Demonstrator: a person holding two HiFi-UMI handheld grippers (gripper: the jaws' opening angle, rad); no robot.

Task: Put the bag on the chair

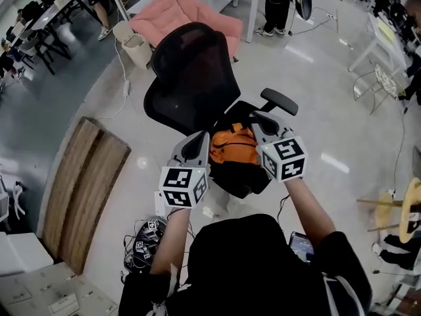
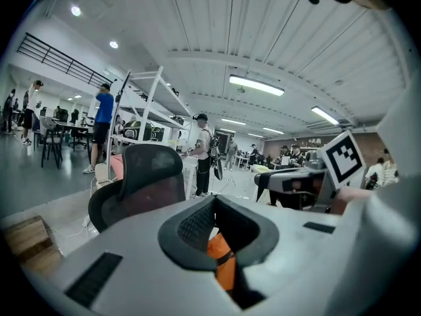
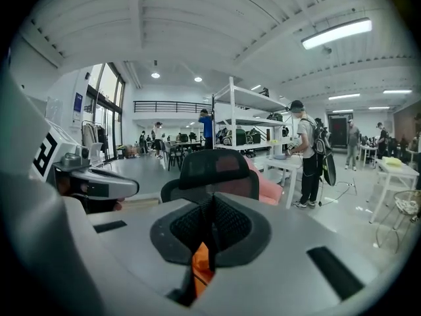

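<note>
An orange bag (image 1: 233, 147) hangs just above the seat of a black mesh office chair (image 1: 194, 71), between my two grippers. My left gripper (image 1: 199, 140) is at the bag's left edge and my right gripper (image 1: 262, 120) at its right edge. In the left gripper view the jaws (image 2: 215, 222) are together, with the orange bag (image 2: 223, 264) and a black strap showing right below them. In the right gripper view the jaws (image 3: 214, 227) are pressed together too, and orange fabric (image 3: 200, 268) is pinched at their seam. The chair's backrest (image 3: 214, 170) stands straight ahead.
The chair's armrest (image 1: 279, 101) sticks out to the right. Behind the chair are a pink sofa (image 1: 187, 12) and a white bin (image 1: 135, 45). Wooden boards (image 1: 85, 183) lie on the floor at left, cables (image 1: 141, 239) near my feet. People stand by white tables at the back.
</note>
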